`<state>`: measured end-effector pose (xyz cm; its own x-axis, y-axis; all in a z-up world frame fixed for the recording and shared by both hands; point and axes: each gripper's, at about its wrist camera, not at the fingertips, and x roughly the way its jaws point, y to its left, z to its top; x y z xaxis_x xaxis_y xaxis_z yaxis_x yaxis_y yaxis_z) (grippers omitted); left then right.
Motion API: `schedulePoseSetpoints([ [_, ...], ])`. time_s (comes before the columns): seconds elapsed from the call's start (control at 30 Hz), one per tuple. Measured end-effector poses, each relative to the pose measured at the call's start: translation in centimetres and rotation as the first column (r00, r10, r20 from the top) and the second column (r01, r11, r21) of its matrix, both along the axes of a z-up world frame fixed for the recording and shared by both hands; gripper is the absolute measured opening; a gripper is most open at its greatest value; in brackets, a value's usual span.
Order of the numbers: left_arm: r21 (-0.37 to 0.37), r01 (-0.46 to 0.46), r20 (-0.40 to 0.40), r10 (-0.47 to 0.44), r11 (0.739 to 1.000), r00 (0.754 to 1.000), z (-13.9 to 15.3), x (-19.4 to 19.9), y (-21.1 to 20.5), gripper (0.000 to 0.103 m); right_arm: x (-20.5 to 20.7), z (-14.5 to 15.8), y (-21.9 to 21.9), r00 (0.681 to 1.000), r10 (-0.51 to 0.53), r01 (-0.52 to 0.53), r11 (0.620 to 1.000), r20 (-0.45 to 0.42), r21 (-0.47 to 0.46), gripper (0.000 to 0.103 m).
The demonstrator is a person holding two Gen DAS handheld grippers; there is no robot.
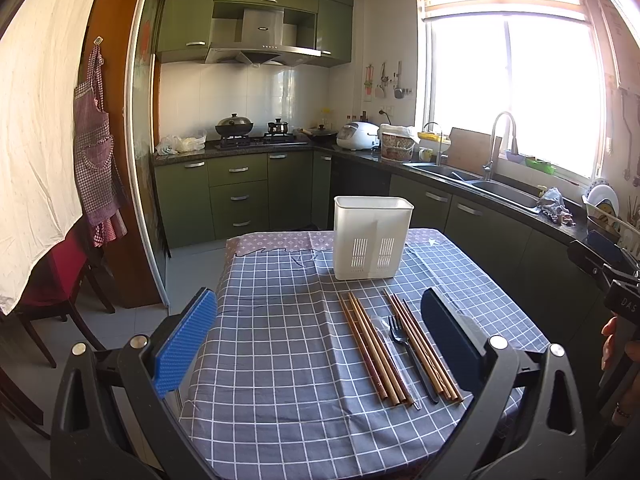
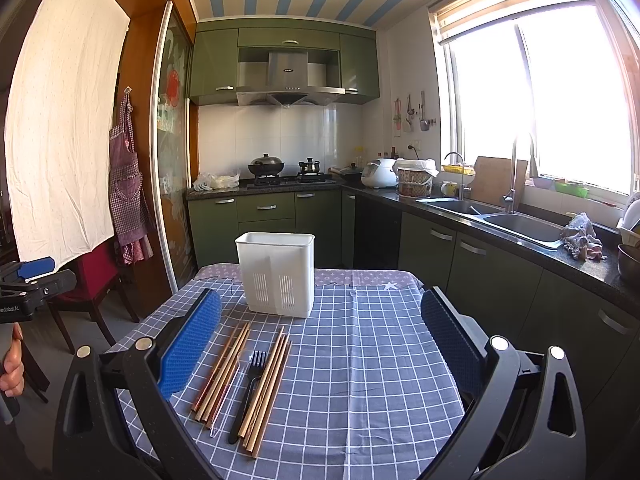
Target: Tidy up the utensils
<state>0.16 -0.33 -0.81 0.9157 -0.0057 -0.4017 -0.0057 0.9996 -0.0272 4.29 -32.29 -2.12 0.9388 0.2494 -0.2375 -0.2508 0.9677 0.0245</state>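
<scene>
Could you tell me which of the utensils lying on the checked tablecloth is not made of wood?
The black plastic fork, lying between the two bundles of brown wooden chopsticks; it alone is black with tines.

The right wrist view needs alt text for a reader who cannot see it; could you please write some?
Open right tongs hang over a grey checked tablecloth where two bundles of chopsticks flank a black fork, before an upright white utensil holder. A green-cabineted kitchen lies behind.
</scene>
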Motion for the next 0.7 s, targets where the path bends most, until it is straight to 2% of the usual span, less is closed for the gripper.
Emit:
schedulePoseSetpoints([
  [0.7, -0.01, 0.012, -0.011, -0.012, 1.0, 1.0, -0.45, 0.01, -0.47, 0.097, 0.4, -0.04, 0.04, 1.0, 0.003, -0.003, 1.0, -0.012, -0.003, 0.099],
])
